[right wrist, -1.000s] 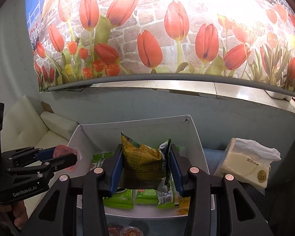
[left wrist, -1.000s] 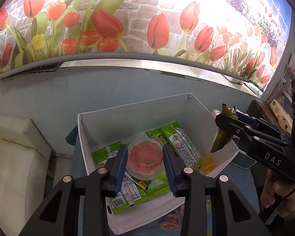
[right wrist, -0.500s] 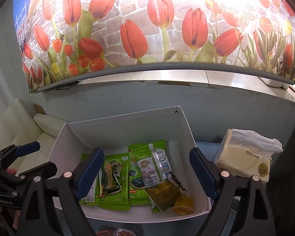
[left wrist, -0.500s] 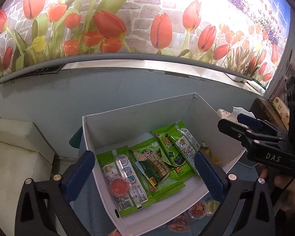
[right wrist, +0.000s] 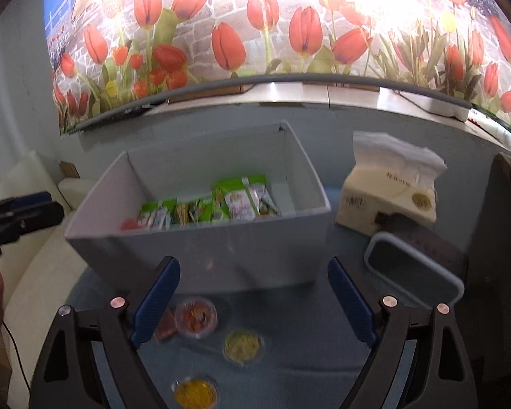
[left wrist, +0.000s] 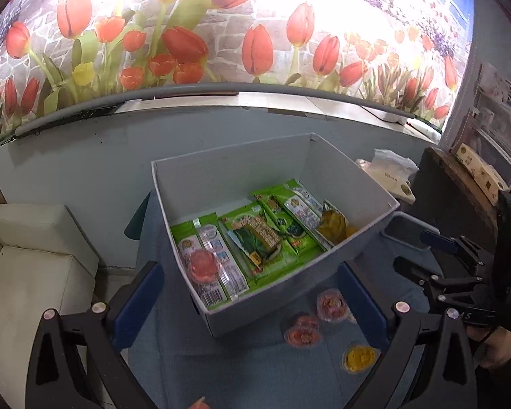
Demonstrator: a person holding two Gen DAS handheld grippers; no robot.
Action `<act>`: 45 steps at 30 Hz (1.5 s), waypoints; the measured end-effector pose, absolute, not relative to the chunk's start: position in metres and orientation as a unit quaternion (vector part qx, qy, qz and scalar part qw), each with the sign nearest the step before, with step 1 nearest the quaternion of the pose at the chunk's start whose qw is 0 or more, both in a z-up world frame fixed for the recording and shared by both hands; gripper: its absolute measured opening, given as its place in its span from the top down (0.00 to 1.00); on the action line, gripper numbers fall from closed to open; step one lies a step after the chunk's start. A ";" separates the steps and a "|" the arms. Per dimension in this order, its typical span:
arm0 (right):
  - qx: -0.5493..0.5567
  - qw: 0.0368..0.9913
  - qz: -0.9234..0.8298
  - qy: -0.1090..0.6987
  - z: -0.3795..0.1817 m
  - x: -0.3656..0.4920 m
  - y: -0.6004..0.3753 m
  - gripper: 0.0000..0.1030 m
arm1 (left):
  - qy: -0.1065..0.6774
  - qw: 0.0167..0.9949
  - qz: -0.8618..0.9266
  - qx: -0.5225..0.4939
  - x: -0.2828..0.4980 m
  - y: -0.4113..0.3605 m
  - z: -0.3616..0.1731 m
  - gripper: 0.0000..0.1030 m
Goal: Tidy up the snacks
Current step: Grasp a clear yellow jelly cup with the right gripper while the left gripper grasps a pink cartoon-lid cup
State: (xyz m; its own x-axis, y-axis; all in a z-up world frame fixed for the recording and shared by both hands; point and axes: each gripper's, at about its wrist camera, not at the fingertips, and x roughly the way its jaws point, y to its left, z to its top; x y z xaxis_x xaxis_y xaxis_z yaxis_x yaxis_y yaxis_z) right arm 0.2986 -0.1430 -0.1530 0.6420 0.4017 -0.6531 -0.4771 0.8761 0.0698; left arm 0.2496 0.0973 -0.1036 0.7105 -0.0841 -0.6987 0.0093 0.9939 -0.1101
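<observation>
A white box (left wrist: 289, 272) stands on the blue table and holds several green snack packets (left wrist: 262, 235). A red jelly cup (left wrist: 202, 266) lies at the box's left end, a yellow bag (left wrist: 332, 225) at its right end. My left gripper (left wrist: 250, 301) is open and empty in front of the box. My right gripper (right wrist: 253, 301) is also open and empty, short of the box (right wrist: 201, 238), above loose jelly cups: a red one (right wrist: 196, 317) and yellow ones (right wrist: 240, 344) (right wrist: 194, 392). Each gripper shows in the other's view, the right gripper (left wrist: 436, 259) and the left gripper (right wrist: 24, 208).
A tissue pack (right wrist: 388, 187) and a grey-rimmed dark container (right wrist: 412, 276) sit right of the box. Two red cups (left wrist: 330, 305) (left wrist: 303, 332) and a yellow cup (left wrist: 359, 358) lie on the table before the box. A white sofa (left wrist: 34, 272) is on the left.
The left gripper let go of the red jelly cup and the right one let go of the yellow bag; both now lie in the box. Both grippers opened wide and drew back from the box.
</observation>
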 end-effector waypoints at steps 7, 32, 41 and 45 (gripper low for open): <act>-0.103 0.887 0.241 0.380 -0.210 0.275 -0.144 0.15 | 0.387 0.918 -0.058 -0.058 0.189 0.069 -0.121 0.00; -0.056 0.873 0.264 0.407 -0.223 0.291 -0.161 0.62 | 0.417 0.900 -0.061 -0.109 0.161 0.051 -0.174 0.00; -0.050 0.891 0.267 0.365 -0.174 0.258 -0.195 0.62 | 0.439 0.892 -0.078 -0.075 0.217 0.026 -0.201 0.00; -0.064 0.896 0.261 0.353 -0.163 0.250 -0.195 0.62 | 0.450 0.888 -0.078 -0.053 0.239 0.021 -0.217 0.00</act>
